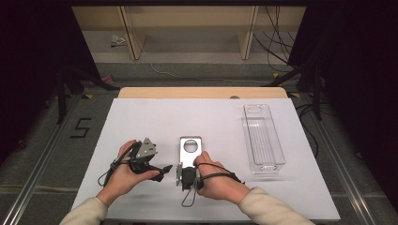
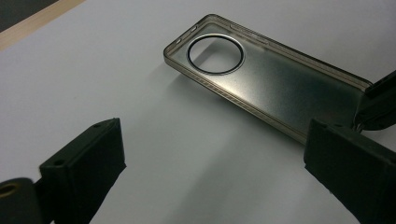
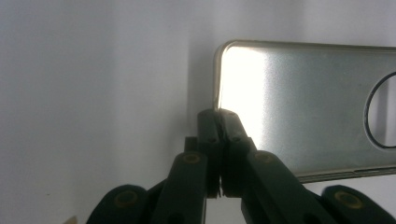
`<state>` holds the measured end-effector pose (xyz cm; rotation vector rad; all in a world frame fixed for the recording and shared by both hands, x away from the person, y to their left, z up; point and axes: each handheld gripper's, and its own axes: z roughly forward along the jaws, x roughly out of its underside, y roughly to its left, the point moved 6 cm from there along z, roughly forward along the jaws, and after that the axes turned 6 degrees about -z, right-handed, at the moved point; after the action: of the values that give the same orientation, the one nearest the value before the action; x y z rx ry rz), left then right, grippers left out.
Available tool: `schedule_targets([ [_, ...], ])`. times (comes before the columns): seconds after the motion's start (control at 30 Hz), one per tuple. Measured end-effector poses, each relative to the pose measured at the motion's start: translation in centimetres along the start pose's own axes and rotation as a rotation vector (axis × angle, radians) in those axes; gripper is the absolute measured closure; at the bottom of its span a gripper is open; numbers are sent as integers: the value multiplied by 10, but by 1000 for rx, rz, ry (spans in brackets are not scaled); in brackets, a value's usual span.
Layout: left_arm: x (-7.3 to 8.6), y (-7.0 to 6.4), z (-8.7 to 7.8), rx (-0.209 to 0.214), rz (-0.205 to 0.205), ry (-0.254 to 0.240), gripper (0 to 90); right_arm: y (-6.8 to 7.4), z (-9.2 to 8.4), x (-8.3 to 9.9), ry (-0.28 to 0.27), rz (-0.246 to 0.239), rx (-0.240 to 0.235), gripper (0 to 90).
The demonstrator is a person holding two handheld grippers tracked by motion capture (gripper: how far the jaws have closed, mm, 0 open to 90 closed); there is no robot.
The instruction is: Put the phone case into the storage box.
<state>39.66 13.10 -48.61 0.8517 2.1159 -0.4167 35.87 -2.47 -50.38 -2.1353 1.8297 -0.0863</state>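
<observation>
A smoky translucent phone case (image 1: 190, 150) with a round camera hole lies flat, open side up, on the white table (image 1: 141, 122). My right gripper (image 1: 187, 176) sits at its near end, and in the right gripper view the jaws (image 3: 219, 116) are pressed together on the rim at the case's (image 3: 303, 107) corner. My left gripper (image 1: 163, 171) rests just left of the case, pointing toward it. In the left gripper view its jaws (image 2: 215, 158) stand wide apart over bare table, with the case (image 2: 280, 88) beyond them and the right gripper's tip (image 2: 378, 102) at the case's end.
A clear, long plastic tray (image 1: 263, 138) lies at the right of the table, its length running away from me. A wooden strip (image 1: 202, 92) borders the far edge. Cables and dark stands are on the floor beyond.
</observation>
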Motion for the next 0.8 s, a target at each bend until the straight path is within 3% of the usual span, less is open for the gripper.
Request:
schedule_targets([
  [0.37, -2, 5, -2, -11, -41, -24, 82, -4, -5, 6, -76, 16, 63, 894],
  [0.63, -3, 6, -3, -13, -65, -38, 98, -8, -12, 17, -181, 36, 144, 894],
  [0.8, -3, 7, -3, -15, -76, -46, 106, -10, -16, 27, -209, 48, 184, 894],
])
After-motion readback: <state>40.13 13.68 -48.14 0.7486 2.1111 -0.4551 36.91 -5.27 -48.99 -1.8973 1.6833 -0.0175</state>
